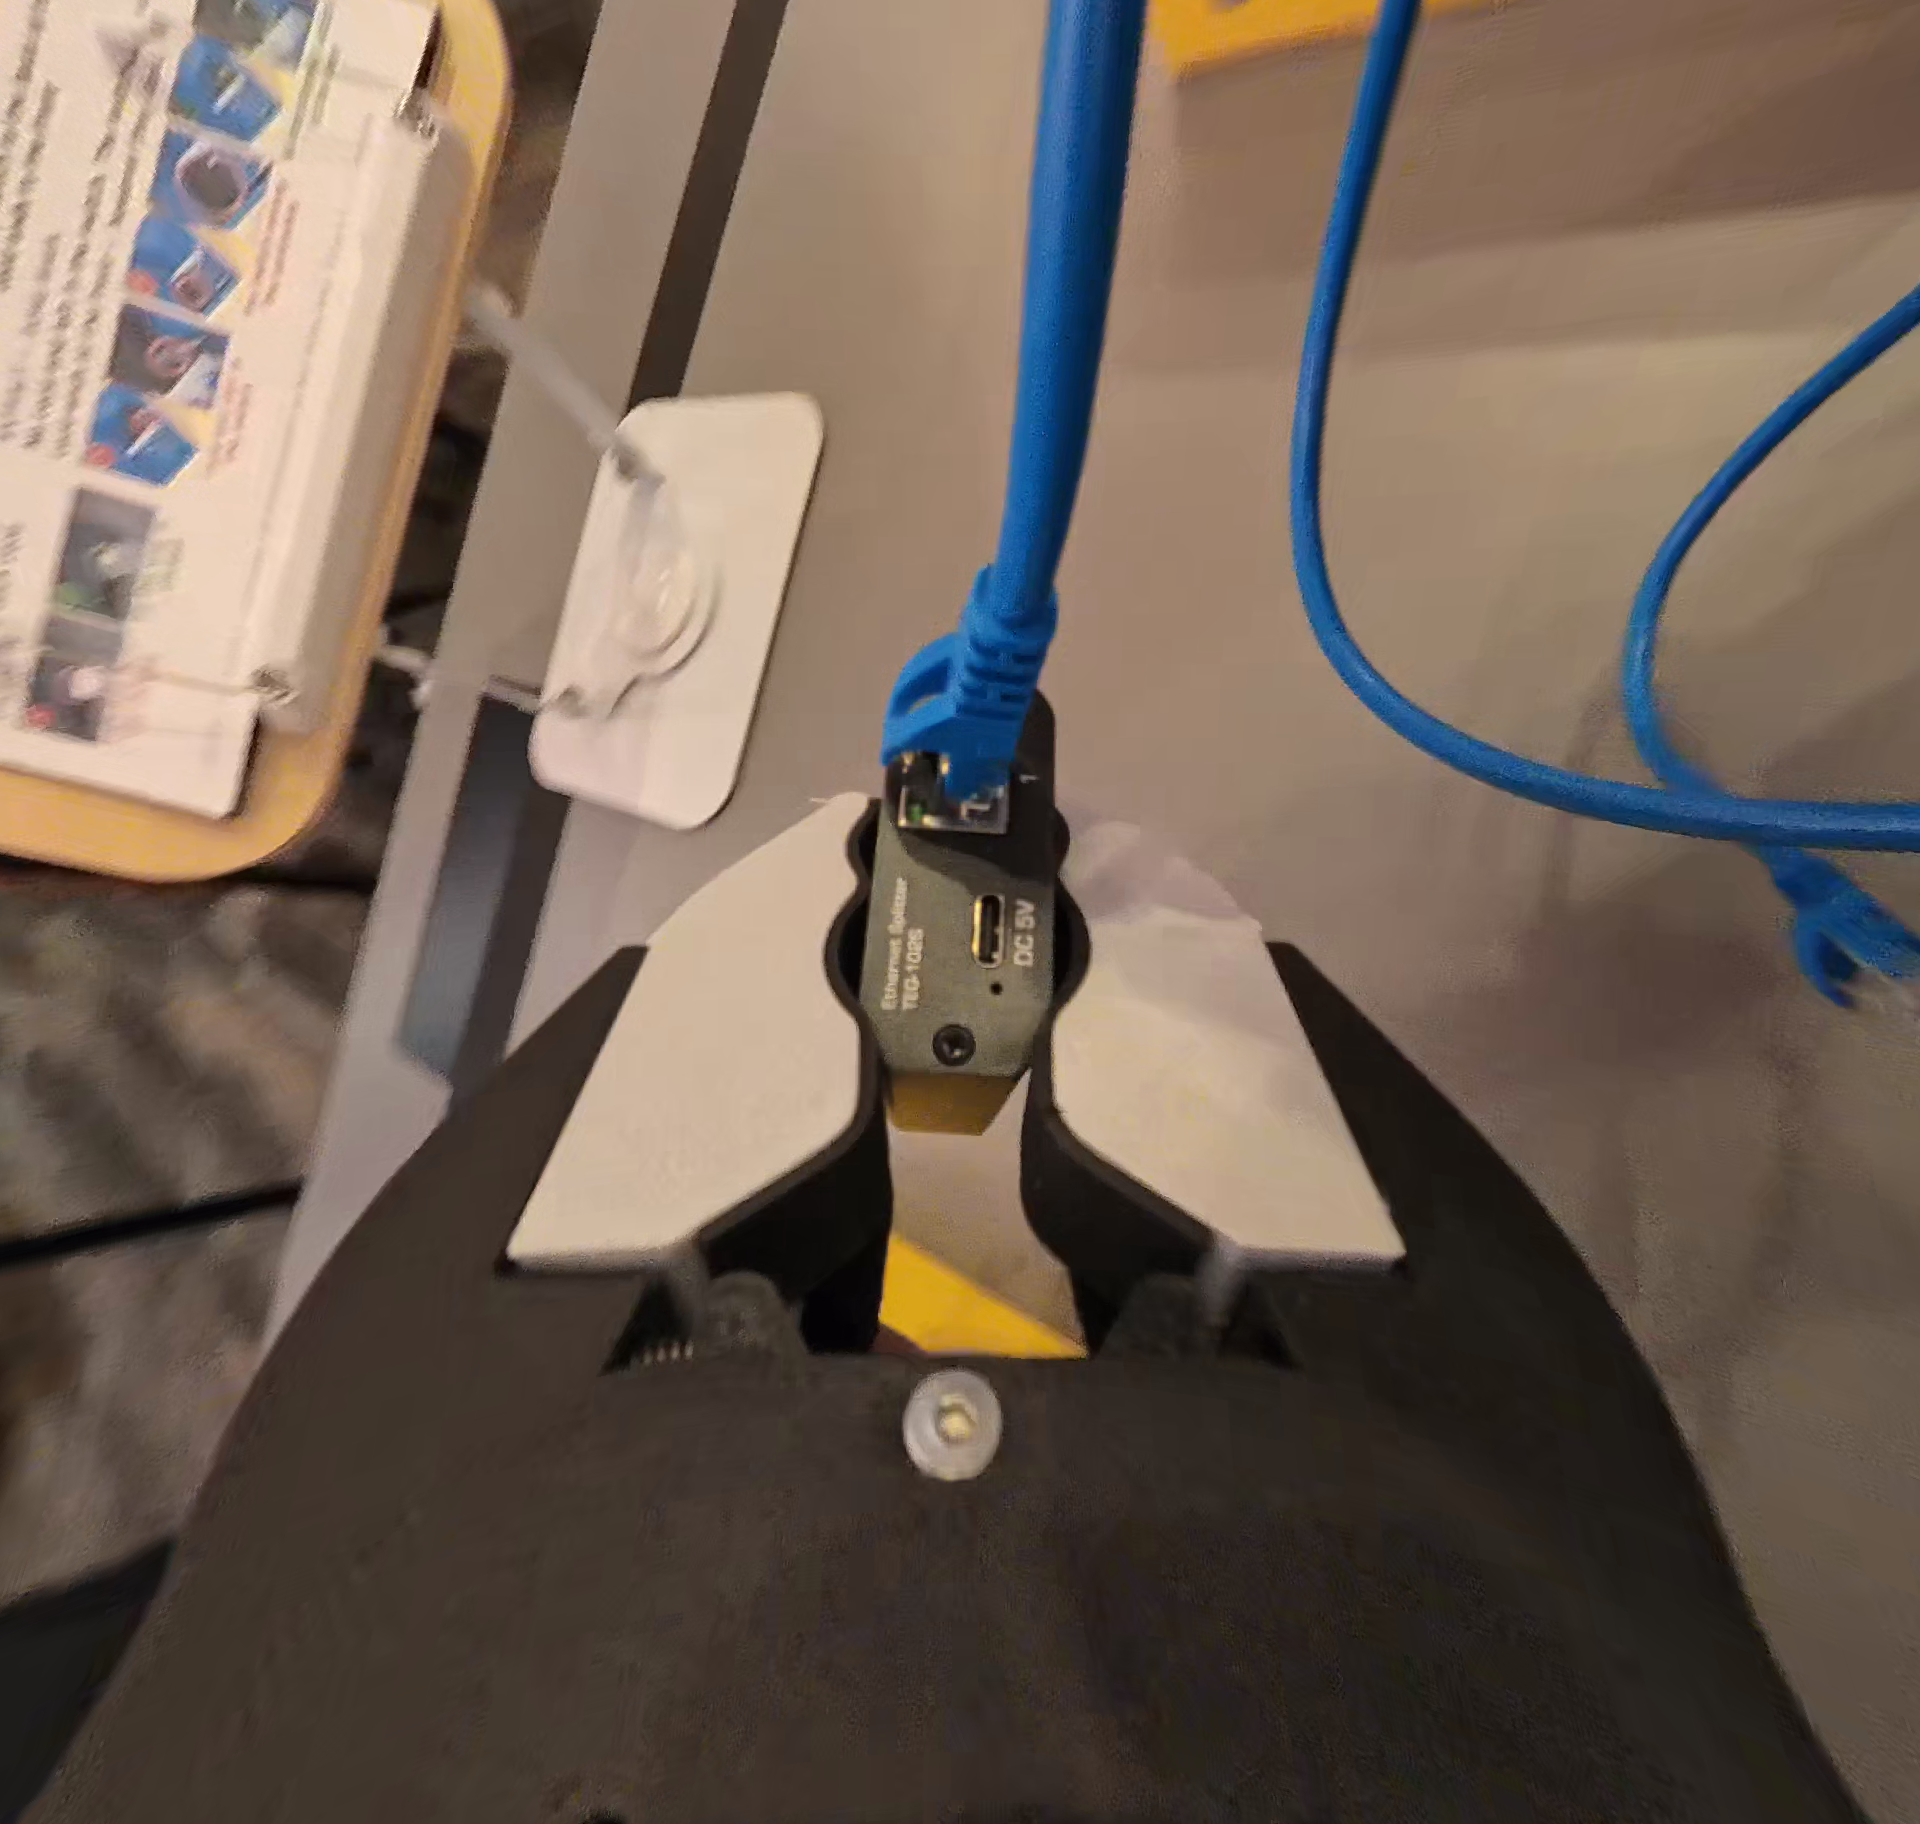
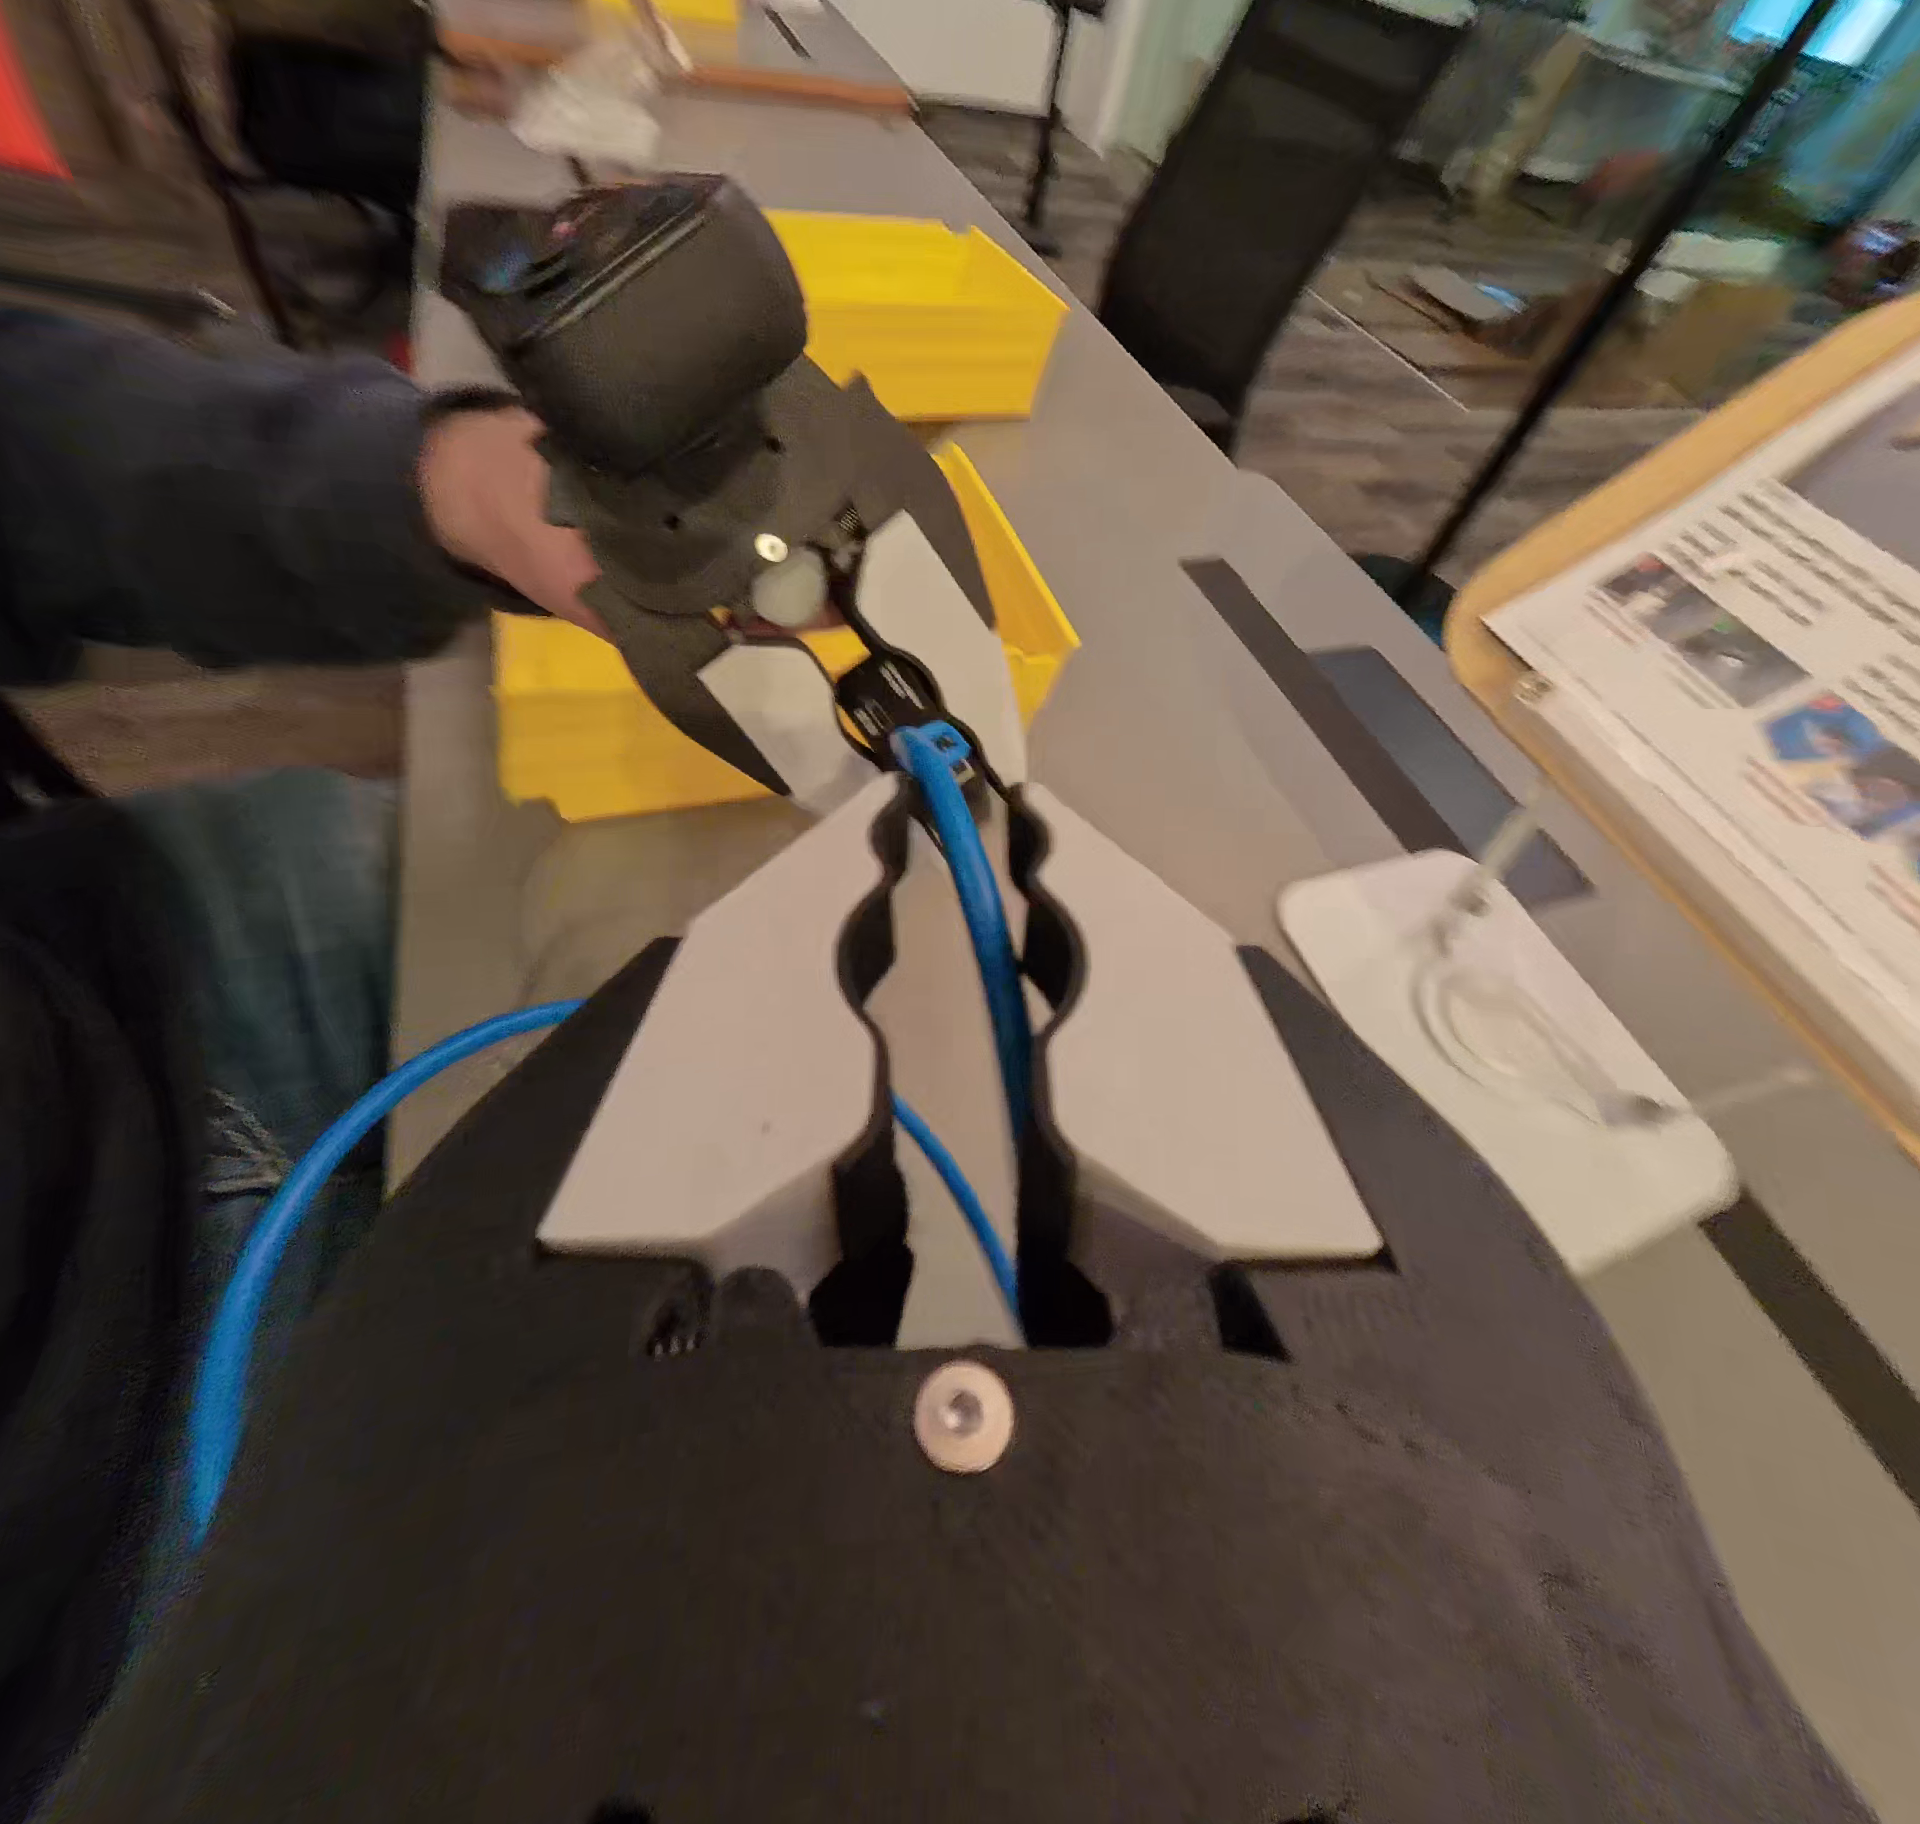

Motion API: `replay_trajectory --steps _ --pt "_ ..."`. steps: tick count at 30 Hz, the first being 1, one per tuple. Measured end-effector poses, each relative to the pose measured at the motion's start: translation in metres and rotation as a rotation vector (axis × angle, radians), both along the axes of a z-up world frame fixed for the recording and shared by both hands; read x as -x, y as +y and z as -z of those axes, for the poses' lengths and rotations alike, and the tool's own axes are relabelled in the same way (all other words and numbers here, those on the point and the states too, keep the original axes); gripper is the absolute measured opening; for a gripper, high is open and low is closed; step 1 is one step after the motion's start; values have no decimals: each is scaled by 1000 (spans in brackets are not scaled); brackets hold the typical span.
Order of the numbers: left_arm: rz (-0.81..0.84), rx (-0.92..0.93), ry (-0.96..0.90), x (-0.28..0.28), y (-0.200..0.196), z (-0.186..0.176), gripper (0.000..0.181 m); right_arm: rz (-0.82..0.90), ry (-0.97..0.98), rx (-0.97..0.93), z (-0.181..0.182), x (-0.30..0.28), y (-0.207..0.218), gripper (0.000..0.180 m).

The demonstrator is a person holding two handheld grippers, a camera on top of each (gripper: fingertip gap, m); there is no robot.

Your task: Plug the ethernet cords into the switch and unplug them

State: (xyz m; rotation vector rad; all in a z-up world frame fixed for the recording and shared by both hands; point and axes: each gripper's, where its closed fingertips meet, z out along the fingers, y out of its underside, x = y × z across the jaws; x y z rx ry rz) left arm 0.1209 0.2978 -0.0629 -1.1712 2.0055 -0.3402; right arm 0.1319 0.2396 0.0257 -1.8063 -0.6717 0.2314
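Note:
My left gripper [image 1: 961, 839] is shut on a small black switch [image 1: 961, 953] and holds it above the grey table [image 1: 1507, 444]. A blue ethernet cord [image 1: 1070, 320] is plugged into a port at the switch's far end by its blue plug [image 1: 966, 694]. A second blue cord [image 1: 1351, 579] loops on the table to the right, with its free plug [image 1: 1839, 927] lying loose. In the right wrist view my right gripper [image 2: 948, 798] is open, its tips just short of the plug [image 2: 935, 740]. The cord [image 2: 987, 943] runs between its fingers along the right one. The left gripper [image 2: 914, 725] holds the switch [image 2: 883, 699] there.
Yellow bins [image 2: 914, 309] stand on the table behind the left gripper. A white stand base [image 1: 675, 611] with a clear post carries a wood-rimmed board with printed sheets [image 1: 156, 320]; both show in the right wrist view too [image 2: 1496, 1047]. A person's dark sleeve [image 2: 208, 486] reaches in from the left. Left tips to right tips: about 11 centimetres.

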Motion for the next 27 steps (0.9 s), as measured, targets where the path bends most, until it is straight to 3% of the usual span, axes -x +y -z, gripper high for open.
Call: replay_trajectory --steps 1,4,12,18,20,27 --pt "-35 -64 15 1 5 0 26 31 -51 -8 -1 -3 -1 29" --pt "-97 -159 22 1 9 -2 25 15 -65 -49 -15 10 -13 42" --pt "-168 -342 -19 2 11 -17 25 125 -89 29 16 13 5 18" --pt "-204 -537 -49 3 9 -32 26 164 -223 74 33 8 12 18" --pt "-210 -579 -51 4 8 -34 25 146 -206 81 34 9 12 9" --pt "-149 -541 -96 0 2 -38 26 83 -114 55 32 7 9 6"
